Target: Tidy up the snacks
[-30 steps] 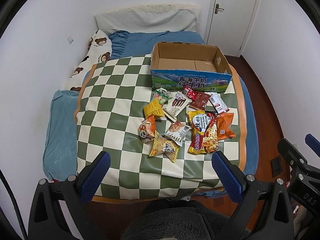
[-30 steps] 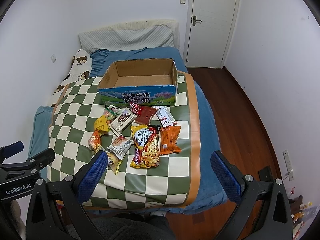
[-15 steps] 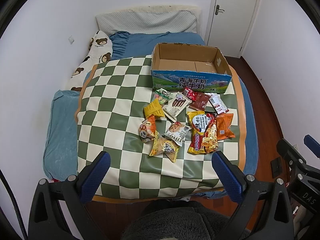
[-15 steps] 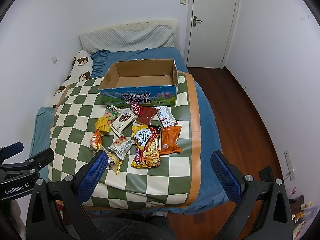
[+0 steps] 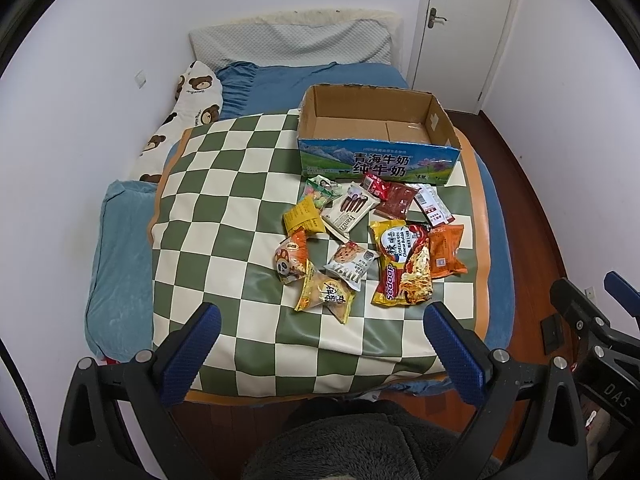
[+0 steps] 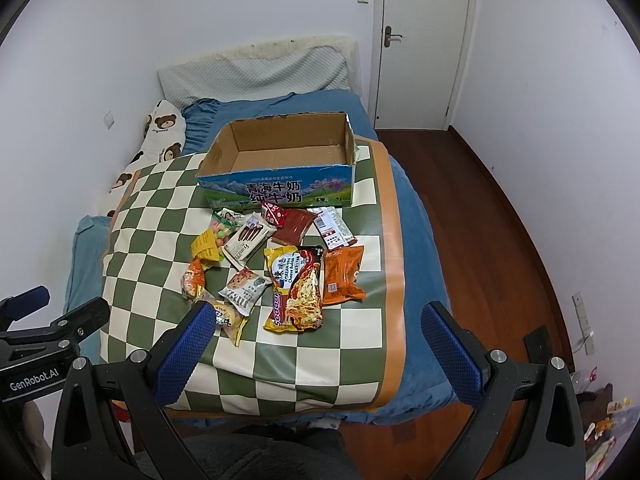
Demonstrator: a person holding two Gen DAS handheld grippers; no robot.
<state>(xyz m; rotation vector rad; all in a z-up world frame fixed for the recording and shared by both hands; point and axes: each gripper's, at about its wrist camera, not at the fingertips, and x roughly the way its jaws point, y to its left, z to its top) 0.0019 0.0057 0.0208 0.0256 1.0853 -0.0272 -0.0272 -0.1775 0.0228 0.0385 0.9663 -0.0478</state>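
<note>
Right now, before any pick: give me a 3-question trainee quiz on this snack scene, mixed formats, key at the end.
1. True or false: the cardboard box already holds snacks.
2. Multiple choice: the orange packet lies where relative to the big noodle packet? A) on its right, touching B) inside the box C) on the floor
3. Fill in: both the left hand-held gripper and the right hand-held gripper are ____ and hold nothing.

Key: 1 false, its floor is bare cardboard; 2 A; 3 open.
</note>
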